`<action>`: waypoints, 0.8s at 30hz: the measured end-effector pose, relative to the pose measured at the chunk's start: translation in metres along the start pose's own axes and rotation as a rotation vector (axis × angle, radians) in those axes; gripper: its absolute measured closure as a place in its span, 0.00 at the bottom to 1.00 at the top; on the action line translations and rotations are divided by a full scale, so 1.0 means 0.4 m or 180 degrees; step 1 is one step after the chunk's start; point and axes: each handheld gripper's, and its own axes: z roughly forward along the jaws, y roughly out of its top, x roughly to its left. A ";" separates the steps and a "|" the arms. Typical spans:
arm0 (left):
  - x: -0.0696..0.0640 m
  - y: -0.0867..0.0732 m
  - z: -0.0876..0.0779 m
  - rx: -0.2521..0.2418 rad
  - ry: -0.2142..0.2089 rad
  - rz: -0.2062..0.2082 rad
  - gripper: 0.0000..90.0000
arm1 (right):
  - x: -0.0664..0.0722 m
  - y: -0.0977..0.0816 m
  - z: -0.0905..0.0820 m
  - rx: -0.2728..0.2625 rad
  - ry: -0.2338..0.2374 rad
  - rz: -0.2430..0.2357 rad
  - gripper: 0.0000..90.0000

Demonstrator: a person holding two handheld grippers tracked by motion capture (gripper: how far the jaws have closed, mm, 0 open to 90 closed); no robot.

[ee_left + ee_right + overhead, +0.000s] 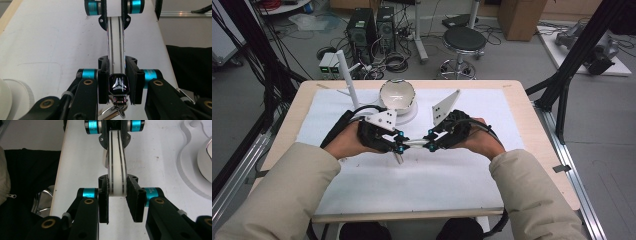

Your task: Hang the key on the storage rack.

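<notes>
Now we hold white strap [414,143] between both grippers: left gripper [398,146] fingers clamp buckle end, right gripper [431,144] fingers clamp free end. Risk: overpull slips strap onto desk [362,200]; bowl [397,95] at twelve o'clock may get knocked.

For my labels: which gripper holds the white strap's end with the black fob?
The left gripper: the black fob sits between its jaws. The right gripper grips the plain end of the white strap.
</notes>
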 end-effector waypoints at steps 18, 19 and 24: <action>0.035 -0.022 -0.054 -0.0138 0.0324 -0.0262 0.82 | -0.003 -0.066 -0.038 -0.0743 -0.0688 0.0159 0.01; 0.038 -0.024 -0.062 -0.0146 0.0345 -0.0284 0.82 | -0.003 -0.074 -0.044 -0.0795 -0.0700 0.0197 0.01; 0.066 -0.049 -0.110 -0.0333 0.0441 -0.0629 0.82 | 0.006 -0.141 -0.070 -0.1106 -0.0924 0.0433 0.01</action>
